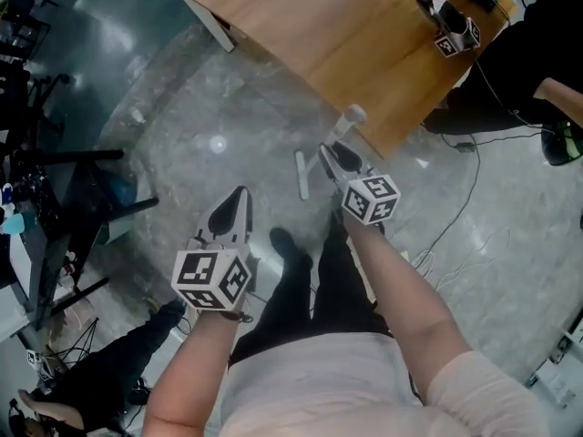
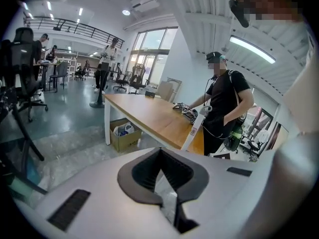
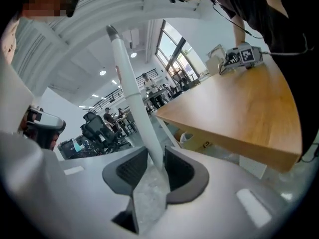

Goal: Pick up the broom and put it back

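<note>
The broom's white handle stands upright and leans on the corner of the wooden table. In the right gripper view the handle runs up between the jaws. The pads sit on either side of it, close but not pressing. My right gripper is open around the handle, low by the table's corner. A short white bar, which may be the broom's foot, lies on the floor beside it. My left gripper hangs left of the broom, shut and holding nothing. The handle also shows ahead of it.
Another marker-cube gripper lies on the table. A person in black stands at its far end. A cardboard box sits under it. Cables trail on the floor to the right, and black stands crowd the left.
</note>
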`<act>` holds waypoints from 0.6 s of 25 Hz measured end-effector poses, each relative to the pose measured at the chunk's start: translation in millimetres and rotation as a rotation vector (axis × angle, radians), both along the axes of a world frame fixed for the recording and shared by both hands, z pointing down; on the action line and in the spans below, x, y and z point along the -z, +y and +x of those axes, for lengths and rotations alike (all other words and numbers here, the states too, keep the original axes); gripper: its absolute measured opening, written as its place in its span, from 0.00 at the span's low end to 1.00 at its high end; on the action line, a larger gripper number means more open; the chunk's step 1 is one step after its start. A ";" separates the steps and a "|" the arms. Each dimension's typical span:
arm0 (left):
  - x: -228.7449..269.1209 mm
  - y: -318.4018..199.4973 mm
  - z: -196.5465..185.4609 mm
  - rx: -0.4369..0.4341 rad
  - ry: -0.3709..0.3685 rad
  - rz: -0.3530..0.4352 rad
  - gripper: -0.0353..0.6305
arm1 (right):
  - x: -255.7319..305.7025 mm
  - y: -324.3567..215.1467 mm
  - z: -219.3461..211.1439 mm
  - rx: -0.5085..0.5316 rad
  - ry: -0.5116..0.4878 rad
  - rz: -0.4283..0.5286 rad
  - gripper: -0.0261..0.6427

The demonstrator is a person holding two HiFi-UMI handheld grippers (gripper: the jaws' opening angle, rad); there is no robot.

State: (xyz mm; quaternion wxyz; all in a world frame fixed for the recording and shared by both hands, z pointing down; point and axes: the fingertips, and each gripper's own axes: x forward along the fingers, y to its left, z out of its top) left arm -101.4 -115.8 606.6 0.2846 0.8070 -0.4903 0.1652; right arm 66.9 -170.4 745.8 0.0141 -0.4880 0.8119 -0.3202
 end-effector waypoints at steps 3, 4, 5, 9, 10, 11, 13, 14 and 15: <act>-22.8 2.8 -1.9 0.007 0.006 -0.029 0.06 | -33.6 -6.7 9.1 -0.009 -0.034 -0.043 0.20; -28.0 3.5 -2.2 0.008 0.008 -0.036 0.06 | -43.3 -8.2 12.3 -0.011 -0.039 -0.056 0.20; -32.2 4.3 -2.4 0.009 0.010 -0.042 0.06 | -51.9 -8.8 15.1 -0.012 -0.041 -0.068 0.20; -43.4 4.6 -1.2 0.005 0.018 -0.057 0.06 | -69.8 -11.3 24.5 -0.029 -0.053 -0.088 0.20; -45.1 3.1 -0.6 0.003 0.019 -0.058 0.06 | -72.3 -13.8 26.4 -0.035 -0.053 -0.092 0.20; -46.2 1.5 0.0 0.002 0.020 -0.059 0.06 | -74.9 -16.0 27.6 -0.041 -0.053 -0.098 0.20; -46.2 -1.4 2.0 -0.002 0.022 -0.058 0.06 | -78.5 -18.2 28.2 -0.049 -0.055 -0.110 0.21; -45.5 -2.7 3.5 -0.006 0.024 -0.058 0.06 | -78.8 -18.6 28.1 -0.050 -0.057 -0.113 0.21; -44.9 -3.8 5.1 -0.011 0.025 -0.058 0.06 | -78.0 -19.2 27.9 -0.048 -0.058 -0.113 0.21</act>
